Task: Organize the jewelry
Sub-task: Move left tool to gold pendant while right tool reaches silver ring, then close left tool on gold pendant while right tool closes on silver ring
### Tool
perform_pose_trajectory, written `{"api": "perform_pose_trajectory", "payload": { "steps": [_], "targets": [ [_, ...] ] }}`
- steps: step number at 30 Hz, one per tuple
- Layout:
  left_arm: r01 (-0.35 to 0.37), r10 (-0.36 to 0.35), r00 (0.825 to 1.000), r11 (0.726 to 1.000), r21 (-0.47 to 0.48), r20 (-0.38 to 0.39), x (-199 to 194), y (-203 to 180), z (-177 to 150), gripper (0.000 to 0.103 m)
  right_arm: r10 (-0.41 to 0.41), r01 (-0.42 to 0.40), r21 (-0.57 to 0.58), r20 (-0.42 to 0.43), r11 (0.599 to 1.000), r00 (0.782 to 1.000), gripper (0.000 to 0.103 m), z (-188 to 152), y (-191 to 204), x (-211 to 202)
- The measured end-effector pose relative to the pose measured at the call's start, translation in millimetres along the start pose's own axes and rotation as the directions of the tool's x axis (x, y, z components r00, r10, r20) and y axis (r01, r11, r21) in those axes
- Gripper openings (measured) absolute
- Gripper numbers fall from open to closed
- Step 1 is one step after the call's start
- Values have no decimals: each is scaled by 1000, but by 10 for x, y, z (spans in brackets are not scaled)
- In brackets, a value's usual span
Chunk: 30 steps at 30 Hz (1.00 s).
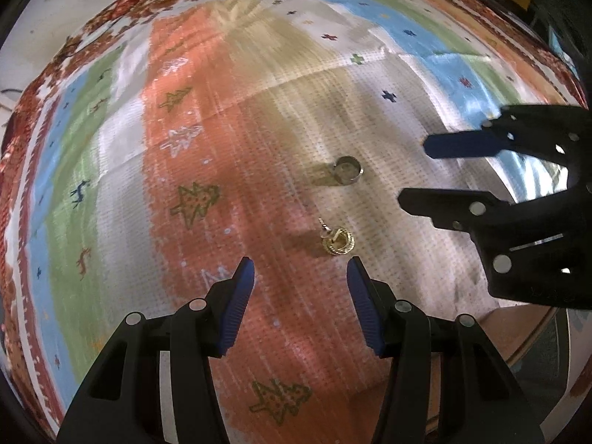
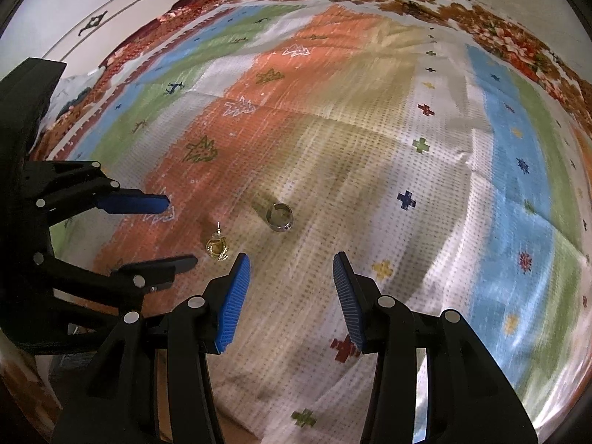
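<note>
A broad patterned cloth, striped in orange, tan, white, blue and green with small trees and crosses, covers the whole work surface and serves as a soft bed on which small pieces lie still instead of rolling away. Above it hang the 2 tools, both tilted steeply down at the cloth: the left gripper has its blue pads parted and nothing between them, and the right gripper stands likewise apart and empty, so neither has picked anything up yet. Each seems aimed at its own piece, which would explain why they come in side by side. The silver ring lies flat near the middle of the cloth, ahead of the right gripper's fingers. The gold earring, with its thin hook pointing away, lies just beside the ring, apart from it, closer to the left gripper. Nothing else sits near them; the likeliest hindrance, I judge, is the 2 tools crowding each other, plus the cloth's creases.
</note>
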<state>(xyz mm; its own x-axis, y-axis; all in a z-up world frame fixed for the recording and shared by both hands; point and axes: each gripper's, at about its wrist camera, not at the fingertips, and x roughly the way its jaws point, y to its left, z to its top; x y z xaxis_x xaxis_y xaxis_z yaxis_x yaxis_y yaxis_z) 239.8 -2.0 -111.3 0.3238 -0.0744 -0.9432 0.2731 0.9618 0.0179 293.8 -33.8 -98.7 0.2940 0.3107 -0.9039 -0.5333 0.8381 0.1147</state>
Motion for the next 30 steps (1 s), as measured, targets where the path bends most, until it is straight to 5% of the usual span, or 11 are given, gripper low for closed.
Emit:
{"api": "perform_pose_trajectory", "payload": {
  "steps": [30],
  "targets": [
    [107, -107, 994, 991, 76, -5, 182, -21, 82, 48, 98, -99, -101, -13, 990, 995, 47, 175, 33, 316]
  ]
}}
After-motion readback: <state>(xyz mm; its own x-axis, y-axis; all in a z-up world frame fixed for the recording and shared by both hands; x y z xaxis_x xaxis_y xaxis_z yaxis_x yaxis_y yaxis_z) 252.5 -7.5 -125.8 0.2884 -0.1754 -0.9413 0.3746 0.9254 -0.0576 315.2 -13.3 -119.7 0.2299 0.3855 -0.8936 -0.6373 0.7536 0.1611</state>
